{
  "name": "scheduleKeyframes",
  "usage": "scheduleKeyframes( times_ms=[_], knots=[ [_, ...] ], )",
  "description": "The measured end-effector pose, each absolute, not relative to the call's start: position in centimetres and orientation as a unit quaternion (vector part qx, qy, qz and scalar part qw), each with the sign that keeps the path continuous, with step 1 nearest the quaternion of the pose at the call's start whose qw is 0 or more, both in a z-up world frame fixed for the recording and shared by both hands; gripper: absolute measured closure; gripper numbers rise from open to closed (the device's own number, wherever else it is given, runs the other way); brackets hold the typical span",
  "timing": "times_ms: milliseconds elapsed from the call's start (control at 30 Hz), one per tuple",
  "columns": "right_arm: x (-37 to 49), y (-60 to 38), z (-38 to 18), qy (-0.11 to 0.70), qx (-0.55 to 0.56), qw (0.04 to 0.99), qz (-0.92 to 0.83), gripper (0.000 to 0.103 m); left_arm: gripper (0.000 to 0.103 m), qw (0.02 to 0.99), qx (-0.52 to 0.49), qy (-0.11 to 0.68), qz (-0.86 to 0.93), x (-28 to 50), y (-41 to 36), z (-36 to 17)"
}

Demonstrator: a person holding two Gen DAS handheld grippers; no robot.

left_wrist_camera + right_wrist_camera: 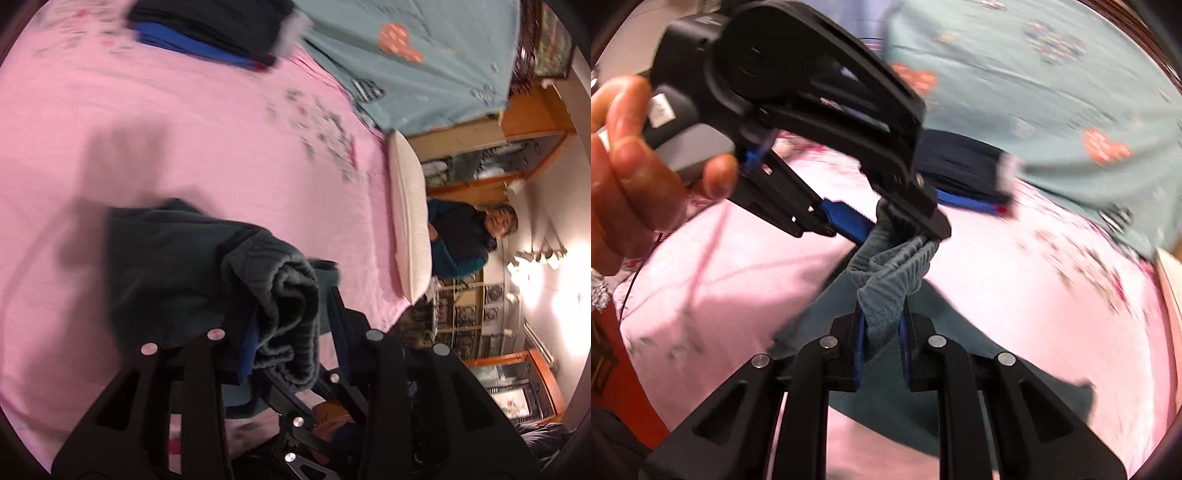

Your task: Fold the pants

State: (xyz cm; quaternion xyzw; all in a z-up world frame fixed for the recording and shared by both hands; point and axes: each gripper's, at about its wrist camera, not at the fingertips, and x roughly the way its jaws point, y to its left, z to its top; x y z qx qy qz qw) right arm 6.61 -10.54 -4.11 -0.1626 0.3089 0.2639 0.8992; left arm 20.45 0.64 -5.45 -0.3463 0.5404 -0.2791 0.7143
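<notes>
Above the pink bed (184, 122), I hold the teal pants (890, 273) by their ribbed waistband: my right gripper (882, 354) and left gripper (905, 225) both have jaws clamped on the bunched band. Their legs trail onto the bed. Folded clothes (207, 29) lie beyond.

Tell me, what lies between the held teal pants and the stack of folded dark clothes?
Only bare pink bedsheet separates the pants from the folded stack, shown in the left wrist view.

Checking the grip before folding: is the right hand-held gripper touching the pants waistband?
Touching. The right wrist view shows the right hand-held gripper clamping the teal waistband.
</notes>
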Motion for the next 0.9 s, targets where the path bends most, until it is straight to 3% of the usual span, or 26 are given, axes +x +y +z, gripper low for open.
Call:
scheduleKeyframes(
  times_ms=[400, 467, 500, 533, 633, 700, 900],
  knots=[
    [8.4, -28.8, -7.7, 0.400, -0.061, 0.904, 0.138, 0.087, 0.069, 0.694, -0.269, 0.592, -0.310, 23.4, -19.7, -9.6],
    [9.0, -30.3, -8.8, 0.420, -0.047, 0.895, 0.139, 0.087, 0.056, 0.695, -0.256, 0.606, -0.288, 23.8, -21.5, -10.5],
    [9.4, -30.9, -9.6, 0.436, -0.037, 0.887, 0.144, 0.086, 0.034, 0.695, -0.253, 0.613, -0.275, 23.9, -21.9, -10.9],
    [10.0, -31.2, -10.3, 0.451, -0.030, 0.880, 0.147, 0.085, 0.028, 0.700, -0.252, 0.616, -0.259, 23.8, -22.0, -11.0],
    [10.7, -33.7, -11.9, 0.487, 0.025, 0.859, 0.157, 0.070, 0.024, 0.714, -0.253, 0.601, -0.256, 23.1, -21.2, -9.6],
    [10.5, -35.2, -11.3, 0.482, 0.052, 0.859, 0.165, 0.053, 0.021, 0.735, -0.252, 0.579, -0.250, 22.2, -19.4, -8.2],
    [10.0, -40.0, -7.2, 0.430, 0.086, 0.892, 0.112, 0.052, 0.020, 0.809, -0.182, 0.534, -0.164, 19.5, -14.3, -7.2]
  ],
)
